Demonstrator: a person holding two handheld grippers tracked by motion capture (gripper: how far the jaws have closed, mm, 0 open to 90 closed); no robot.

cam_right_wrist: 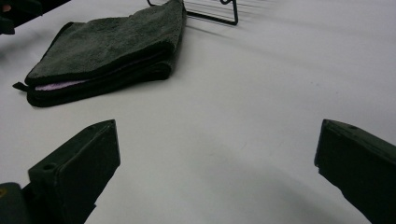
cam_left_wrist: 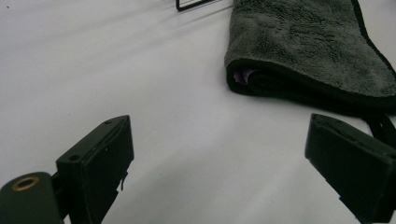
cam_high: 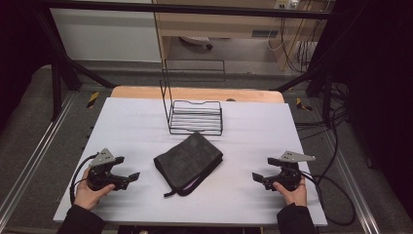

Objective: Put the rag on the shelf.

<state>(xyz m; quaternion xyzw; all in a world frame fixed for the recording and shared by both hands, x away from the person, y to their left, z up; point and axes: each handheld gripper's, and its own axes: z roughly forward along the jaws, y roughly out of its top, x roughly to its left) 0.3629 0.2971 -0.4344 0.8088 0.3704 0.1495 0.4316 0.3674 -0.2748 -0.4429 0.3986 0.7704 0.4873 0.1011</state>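
White tabletop [cam_high: 146, 131], dark lab floor around it. Nearest the person, left gripper [cam_high: 127, 179] and right gripper [cam_high: 259, 178] rest on the surface at either side, jaws spread wide, nothing between them. Folded dark grey towel [cam_high: 189, 162] lies flat between them, apart from both; just beyond it stands a black wire rack [cam_high: 196, 117].

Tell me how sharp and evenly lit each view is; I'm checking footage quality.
High view: bright white table, dark surroundings, folded towel reasonably sharp. Left gripper view: soft shadows, near fingers slightly blurred. Right gripper view: towel clearer, wire rack cropped at top.
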